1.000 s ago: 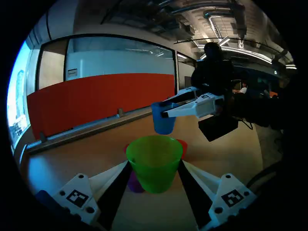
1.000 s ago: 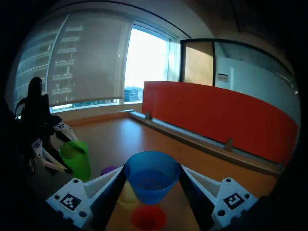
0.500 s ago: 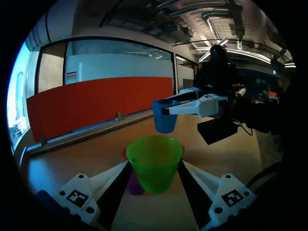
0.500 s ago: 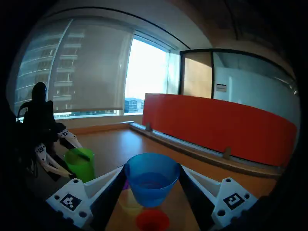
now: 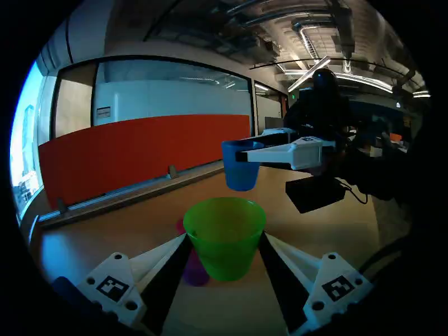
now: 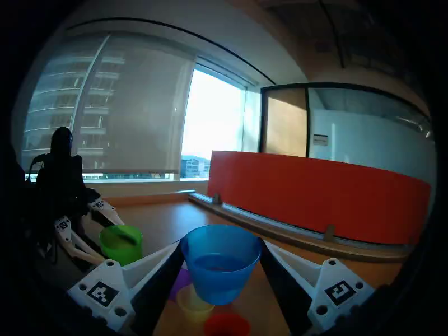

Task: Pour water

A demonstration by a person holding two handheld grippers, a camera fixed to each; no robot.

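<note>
**Blue cup high and level, green cup waiting off its left**

The blue cup (image 6: pixel 220 263) sits upright between the fingers of your right gripper (image 6: pixel 220 247), clamped on both sides, rim level, with water showing inside. Its long axis runs straight up and down, so nothing is tipping out yet.

The green cup (image 5: pixel 225 238) is pinched the same way in your left gripper (image 5: pixel 224 236), mouth open upward. The move hangs on one relation. From the left gripper view the blue cup hangs above the green rim, farther off and a touch to the right. From the right gripper view the green cup lies low and to the left, near but clear of contact. The right gripper is the one that has to close that gap and then tilt leftward, I'd say, putting the blue lip over the green mouth.

Since a second ago the blue cup has climbed in the left gripper view. The green cup, which was leaning then, now stands straighter and you see into its mouth.

Under both, the wooden counter (image 5: pixel 341 224) carries small cups: purple (image 6: pixel 180 278), yellow (image 6: pixel 196 299) and red (image 6: pixel 227 325). A spill would land among them.
</note>
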